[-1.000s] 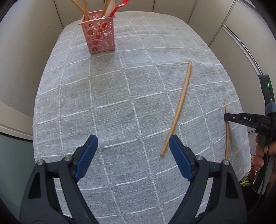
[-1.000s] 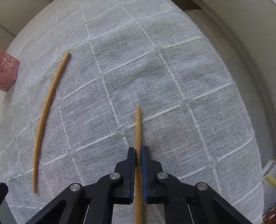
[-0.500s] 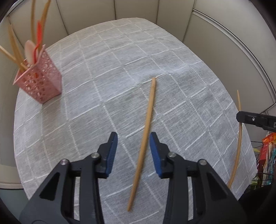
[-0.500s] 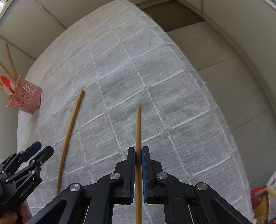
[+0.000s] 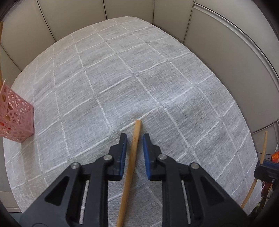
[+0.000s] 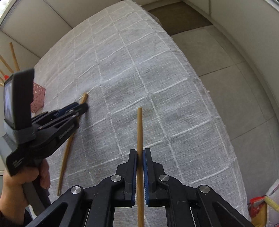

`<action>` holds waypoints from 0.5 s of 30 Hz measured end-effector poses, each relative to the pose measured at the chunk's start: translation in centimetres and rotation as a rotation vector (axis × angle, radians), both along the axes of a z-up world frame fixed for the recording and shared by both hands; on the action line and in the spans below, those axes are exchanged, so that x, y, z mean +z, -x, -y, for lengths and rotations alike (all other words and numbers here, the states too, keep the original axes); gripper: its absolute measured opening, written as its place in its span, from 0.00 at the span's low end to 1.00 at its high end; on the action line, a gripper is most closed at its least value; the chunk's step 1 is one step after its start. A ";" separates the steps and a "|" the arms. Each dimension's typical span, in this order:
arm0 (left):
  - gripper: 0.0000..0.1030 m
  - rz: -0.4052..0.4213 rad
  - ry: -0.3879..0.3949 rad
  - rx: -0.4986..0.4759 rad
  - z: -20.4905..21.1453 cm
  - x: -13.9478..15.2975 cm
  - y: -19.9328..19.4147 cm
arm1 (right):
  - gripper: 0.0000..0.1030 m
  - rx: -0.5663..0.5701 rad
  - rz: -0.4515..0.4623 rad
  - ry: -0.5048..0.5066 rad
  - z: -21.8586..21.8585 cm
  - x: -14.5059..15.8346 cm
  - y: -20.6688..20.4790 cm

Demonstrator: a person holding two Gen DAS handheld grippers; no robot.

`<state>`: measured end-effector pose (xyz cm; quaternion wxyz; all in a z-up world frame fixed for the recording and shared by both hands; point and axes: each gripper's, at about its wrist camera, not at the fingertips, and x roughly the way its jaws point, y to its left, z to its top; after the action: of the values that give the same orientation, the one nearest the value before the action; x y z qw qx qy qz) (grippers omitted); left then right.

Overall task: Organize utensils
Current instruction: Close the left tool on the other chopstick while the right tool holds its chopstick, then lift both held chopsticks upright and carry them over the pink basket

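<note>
A wooden chopstick [image 5: 133, 150] lies on the grey checked tablecloth [image 5: 122, 78]. My left gripper [image 5: 134, 139] is low over it, fingers on either side with small gaps, still open. In the right wrist view the same chopstick [image 6: 67, 153] runs under the left gripper [image 6: 82, 107]. My right gripper [image 6: 139, 155] is shut on a second chopstick [image 6: 139, 129] and holds it above the table; it also shows at the right edge of the left wrist view [image 5: 263, 148]. The pink perforated holder [image 5: 14, 118] stands at the far left with utensils in it.
The table's right edge drops to a tiled floor [image 6: 235, 61]. Pale panel walls [image 5: 157, 10] ring the table. Colourful packets [image 6: 258, 209] lie on the floor at the lower right.
My left gripper has moved forward and down along the lying chopstick and its fingers have narrowed around it. My right gripper has lifted its chopstick higher off the table.
</note>
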<state>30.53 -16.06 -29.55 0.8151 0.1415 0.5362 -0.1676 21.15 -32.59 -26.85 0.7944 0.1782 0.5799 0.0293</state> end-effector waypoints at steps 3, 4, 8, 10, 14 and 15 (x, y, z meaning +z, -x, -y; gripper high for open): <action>0.18 -0.017 -0.016 0.011 0.6 -0.1 -0.7 | 0.05 -0.004 0.000 0.003 -0.1 0.0 -0.1; 0.16 -0.022 -0.016 0.016 0.5 -0.1 -0.6 | 0.05 -0.006 -0.002 0.003 0.0 -0.1 -0.1; 0.08 -0.050 -0.047 0.040 0.7 -0.2 -1.0 | 0.05 -0.019 -0.008 -0.003 0.3 -0.1 0.0; 0.08 -0.064 -0.047 0.057 0.3 -0.2 -0.7 | 0.05 -0.024 -0.010 -0.005 0.5 -0.3 0.0; 0.08 -0.067 -0.033 0.105 -1.1 0.1 0.2 | 0.05 -0.035 -0.024 -0.009 0.7 -0.6 0.1; 0.08 -0.071 -0.022 0.118 -1.6 0.2 0.5 | 0.05 -0.037 -0.027 -0.009 0.7 -0.7 0.1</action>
<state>30.05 -14.43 -29.38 0.8025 0.1127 0.5739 -0.1181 21.08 -33.29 -27.55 0.7860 0.1928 0.5871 0.0150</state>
